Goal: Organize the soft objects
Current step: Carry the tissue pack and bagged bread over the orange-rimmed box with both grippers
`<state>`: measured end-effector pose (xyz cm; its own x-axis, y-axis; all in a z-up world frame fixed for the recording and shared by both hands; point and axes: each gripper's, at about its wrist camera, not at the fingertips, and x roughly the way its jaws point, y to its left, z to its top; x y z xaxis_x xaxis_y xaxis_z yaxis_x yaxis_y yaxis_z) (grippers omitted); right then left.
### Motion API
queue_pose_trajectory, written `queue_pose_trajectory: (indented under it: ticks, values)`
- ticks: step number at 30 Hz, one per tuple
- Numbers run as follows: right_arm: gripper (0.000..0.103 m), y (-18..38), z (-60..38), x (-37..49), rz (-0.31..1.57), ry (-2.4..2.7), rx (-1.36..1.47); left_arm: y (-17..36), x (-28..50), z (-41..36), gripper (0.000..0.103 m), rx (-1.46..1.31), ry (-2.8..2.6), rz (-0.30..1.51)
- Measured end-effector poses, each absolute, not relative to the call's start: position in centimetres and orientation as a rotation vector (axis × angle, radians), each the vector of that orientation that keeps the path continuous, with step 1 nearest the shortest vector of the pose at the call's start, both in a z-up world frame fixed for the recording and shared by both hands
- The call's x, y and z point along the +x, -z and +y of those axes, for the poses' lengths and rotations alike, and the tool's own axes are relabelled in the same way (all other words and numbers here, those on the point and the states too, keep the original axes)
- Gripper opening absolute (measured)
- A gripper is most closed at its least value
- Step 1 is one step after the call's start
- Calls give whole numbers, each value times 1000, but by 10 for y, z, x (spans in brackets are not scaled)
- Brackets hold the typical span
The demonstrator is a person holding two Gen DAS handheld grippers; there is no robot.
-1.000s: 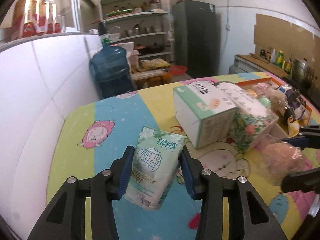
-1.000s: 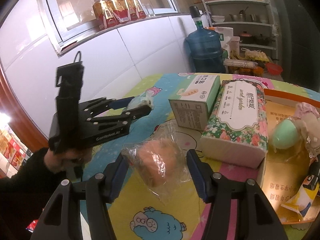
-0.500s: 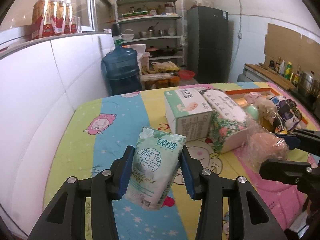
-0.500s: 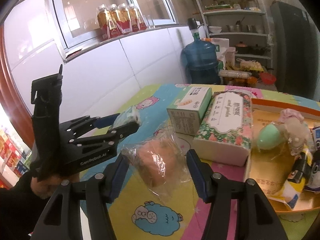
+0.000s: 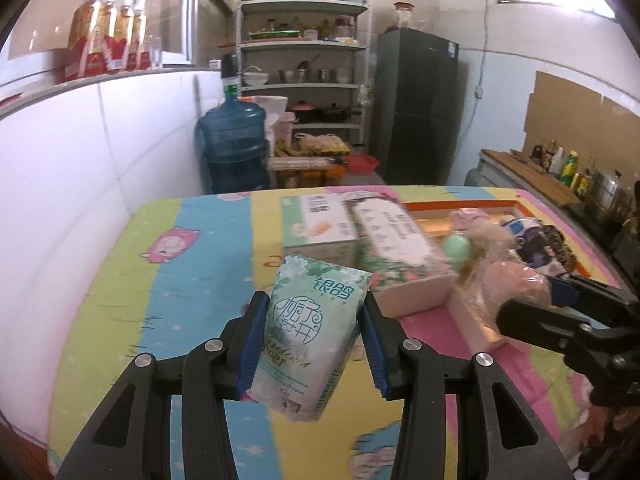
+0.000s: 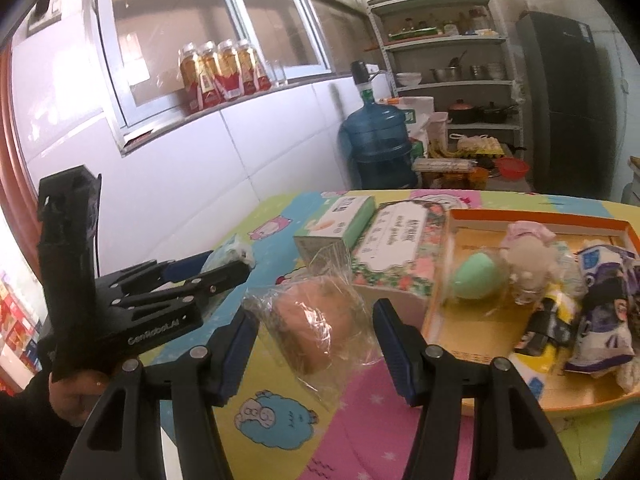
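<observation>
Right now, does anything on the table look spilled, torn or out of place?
Nothing spilled or torn. The orange tray holds toys untidily heaped, and two tissue boxes sit beside it, outside the tray.

Daylight comes in through the window (image 6: 208,48) and makes the room bright. The white wall (image 5: 60,184) shines pale. Both pictures bend round at dark corners. Boxes (image 5: 360,240) on the desk look smeared and blurry.

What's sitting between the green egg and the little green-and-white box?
In the right wrist view, the flowery tissue pack lies between the green egg in the orange tray and the green-and-white box. It sits right beside the box.
</observation>
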<state>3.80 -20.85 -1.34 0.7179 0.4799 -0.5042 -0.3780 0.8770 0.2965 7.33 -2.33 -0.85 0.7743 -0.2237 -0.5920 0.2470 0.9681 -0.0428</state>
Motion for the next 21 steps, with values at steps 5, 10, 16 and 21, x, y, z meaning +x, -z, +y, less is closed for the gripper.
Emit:
queue_pose_trajectory:
  ticks: [5, 10, 16, 21]
  values:
    - [59, 11, -237, 31, 584, -440, 203, 7, 68, -53, 46, 22, 299, 630]
    - [59, 11, -268, 24, 564, -398, 224, 6, 67, -83, 46, 28, 343, 629]
    - [59, 10, -300, 20, 530, -352, 239, 7, 69, -119, 46, 26, 394, 631]
    - [59, 9, -326, 19, 507, -314, 262, 12, 72, -147, 46, 25, 431, 642]
